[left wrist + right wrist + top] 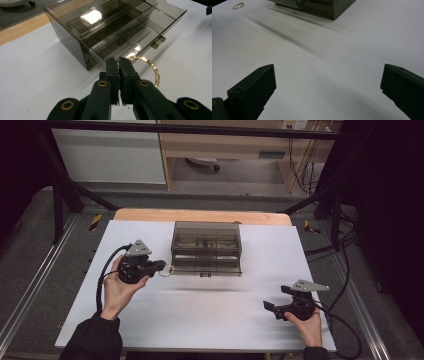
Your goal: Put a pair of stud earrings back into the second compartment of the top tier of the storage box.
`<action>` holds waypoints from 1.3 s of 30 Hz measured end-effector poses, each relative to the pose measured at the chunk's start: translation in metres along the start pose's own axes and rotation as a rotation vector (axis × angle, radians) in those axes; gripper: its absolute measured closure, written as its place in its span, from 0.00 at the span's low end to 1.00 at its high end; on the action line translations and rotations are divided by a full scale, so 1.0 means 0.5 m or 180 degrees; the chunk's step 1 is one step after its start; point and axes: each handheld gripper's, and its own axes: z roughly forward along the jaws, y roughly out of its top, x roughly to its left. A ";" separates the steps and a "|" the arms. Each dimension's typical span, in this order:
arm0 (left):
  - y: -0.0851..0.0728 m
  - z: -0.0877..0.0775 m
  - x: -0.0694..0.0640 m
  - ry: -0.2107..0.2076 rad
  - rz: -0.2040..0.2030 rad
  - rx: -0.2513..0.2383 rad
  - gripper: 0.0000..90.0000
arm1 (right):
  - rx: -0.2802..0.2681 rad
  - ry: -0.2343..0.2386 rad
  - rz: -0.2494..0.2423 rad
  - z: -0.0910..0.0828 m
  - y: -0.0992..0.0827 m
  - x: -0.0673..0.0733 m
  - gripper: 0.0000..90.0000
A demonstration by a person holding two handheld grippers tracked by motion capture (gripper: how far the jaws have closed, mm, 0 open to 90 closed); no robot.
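Your left gripper [118,62] has its jaws pressed together on a gold chain [153,69], pinching one end while the rest loops out to the right of the jaws and hangs clear of the white table [37,75]. In the high view the gripper [161,265] sits just left of the smoky clear drawer box [206,247], with the chain [167,270] between jaw tip and box.

The box stands at the middle far part of the table. Its lower drawer [160,22] is pulled out toward you, handle [158,42] showing at the front edge. The chain is just beside the near left corner of that drawer, not yet over it. The drawers are too dark and glossy to say what lies inside.

Your right gripper [328,82] rests low at the near right of the table, well apart from the box, jaws spread wide with nothing between them; in the high view it is at [268,306].

Progress, as a judgement: pickup done, drawer open, chain carried to the box. Left to do: lift it over the drawer wall, let it go inside, then probably push the drawer shut. A small ring-like shape [238,6] lies far on the table; too blurred to name.
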 end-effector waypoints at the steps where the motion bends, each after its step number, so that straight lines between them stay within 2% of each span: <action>1: 0.000 0.000 0.000 0.0000 0.0000 0.0000 0.96 | 0.0000 0.0005 -0.0005 0.000 0.000 0.000 0.01; 4: 0.021 0.012 -0.011 -0.0023 0.0027 0.0008 0.96 | 0.0010 0.0006 -0.0006 0.000 0.000 0.000 0.01; 10: 0.042 0.030 -0.023 -0.0050 0.0053 0.0027 0.96 | 0.0002 0.0000 -0.0012 0.000 0.000 0.000 0.01; 14: 0.058 0.054 -0.035 -0.0062 0.0077 0.0055 0.96 | 0.0010 0.0002 -0.0013 -0.001 0.000 0.000 0.01; 27: 0.088 0.110 -0.056 -0.0097 0.0071 0.0080 0.96 | 0.0017 -0.0006 -0.0032 0.001 -0.001 -0.001 0.01; 39: 0.111 0.156 -0.069 -0.0050 0.0074 0.0092 0.96 | 0.0021 0.0000 -0.0025 0.000 -0.001 -0.002 0.01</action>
